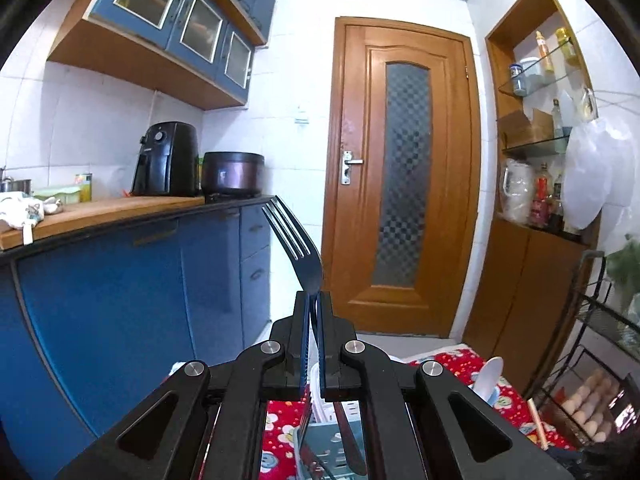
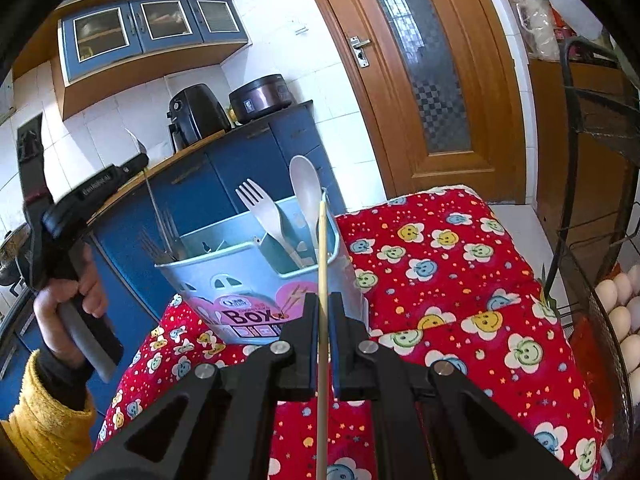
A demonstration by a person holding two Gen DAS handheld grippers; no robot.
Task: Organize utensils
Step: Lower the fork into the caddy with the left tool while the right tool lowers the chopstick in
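Observation:
My left gripper [image 1: 314, 298] is shut on a dark metal fork [image 1: 294, 236]. Its tines point up and away, and its handle runs down between the pads toward the box below. In the right wrist view a hand holds that left gripper [image 2: 138, 160] up at the left, above the box's left compartment. My right gripper [image 2: 323, 300] is shut on a pale wooden chopstick [image 2: 322, 248], whose tip rises in front of the light blue utensil box [image 2: 240, 292]. The box holds a white plastic fork [image 2: 260, 204], a white spoon [image 2: 306, 184] and several metal forks [image 2: 160, 240].
The box stands on a table covered with a red flowered cloth [image 2: 440, 280]. A black wire rack [image 2: 580, 160] with eggs [image 2: 624, 312] stands at the right. Blue cabinets [image 1: 120, 300] with a wooden counter [image 1: 120, 208] are on the left, and a wooden door [image 1: 404, 176] is behind.

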